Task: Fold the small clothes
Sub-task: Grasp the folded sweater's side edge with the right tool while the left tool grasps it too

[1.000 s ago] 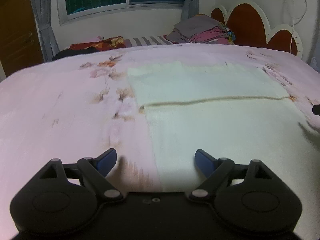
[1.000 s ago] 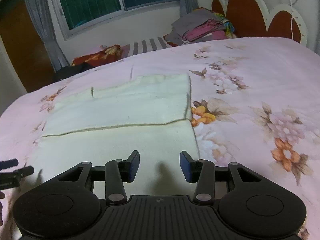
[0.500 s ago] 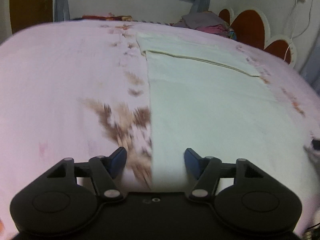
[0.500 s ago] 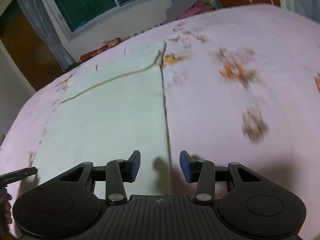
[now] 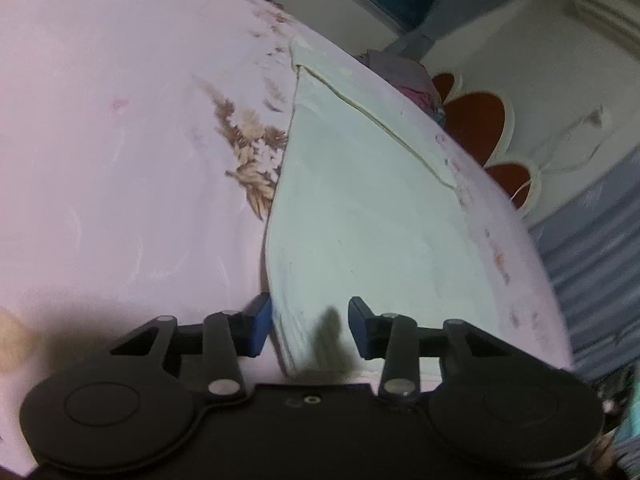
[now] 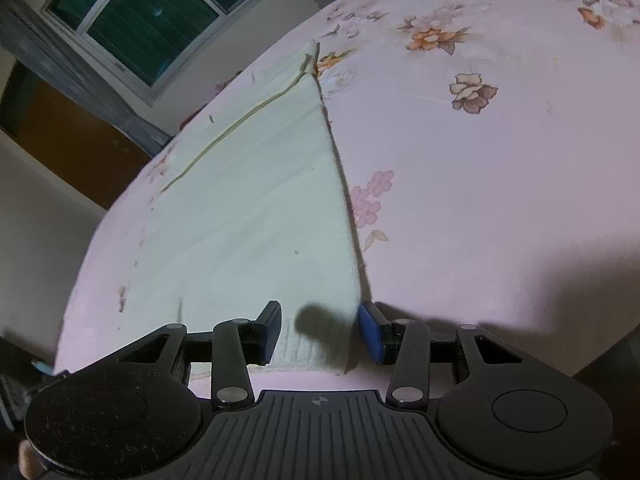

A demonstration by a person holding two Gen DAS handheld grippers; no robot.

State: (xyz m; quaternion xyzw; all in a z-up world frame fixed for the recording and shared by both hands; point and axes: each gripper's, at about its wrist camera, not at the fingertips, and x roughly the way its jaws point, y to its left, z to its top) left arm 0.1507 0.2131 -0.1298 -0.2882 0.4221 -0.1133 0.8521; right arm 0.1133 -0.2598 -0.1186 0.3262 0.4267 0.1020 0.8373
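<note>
Pale cream cloth (image 5: 360, 216), a small garment already folded once with a seam line across its far part, lies flat on the pink floral bedspread (image 5: 120, 140). Its long axis runs straight away from both grippers, toward the headboard (image 5: 476, 120).

Each gripper sits low at one near corner of the cloth. The left gripper (image 5: 309, 326) stands open, its jaws straddling the cloth's left edge: one blue pad is just off the cloth over the bedspread, the other over the fabric. The right gripper (image 6: 320, 330) is open too, straddling the right edge (image 6: 340, 168) in mirror fashion. Neither has any fabric pinched yet. Both are equally near, so the likely next move is a 2-handed pinch of the near corners, then a lift away along the long axis.

Further out, a pile of clothes (image 5: 400, 76) sits by the headboard, and a window (image 6: 152, 20) is on the far wall. Nothing lies on the cloth or blocks the fold path.
</note>
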